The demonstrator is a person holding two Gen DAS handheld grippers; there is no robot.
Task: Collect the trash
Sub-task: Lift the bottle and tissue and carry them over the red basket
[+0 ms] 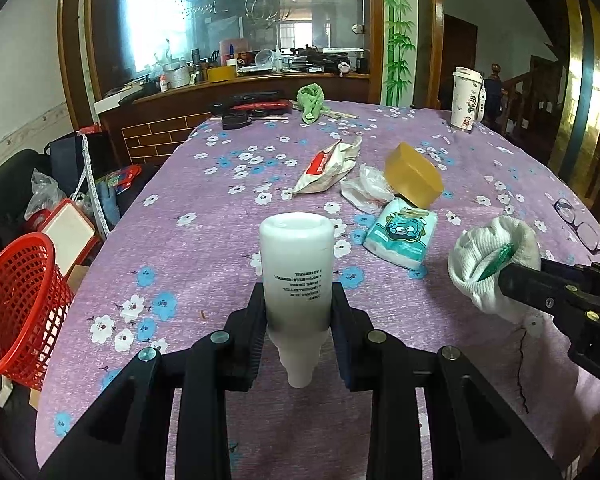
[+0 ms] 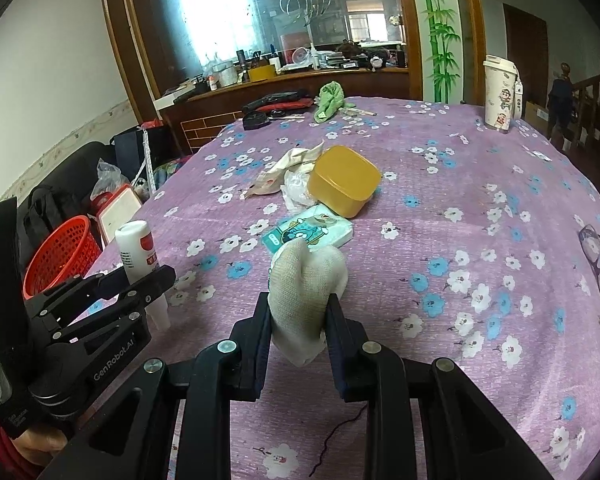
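You're clamping the white bottle (image 1: 296, 268) in the left gripper (image 1: 298, 312) and the white glove (image 2: 306, 292) in the right gripper (image 2: 298, 320) — carrying both, probably toward the red basket (image 1: 20, 304), keeping each grip firm.

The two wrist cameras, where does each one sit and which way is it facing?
Left wrist: rides the left gripper, looking down its fingers across the floral table; shows the clamped white bottle and the right gripper.
Right wrist: rides the right gripper, facing likewise; shows the pinched white glove and the left gripper.
Shared: yellow container, red basket.
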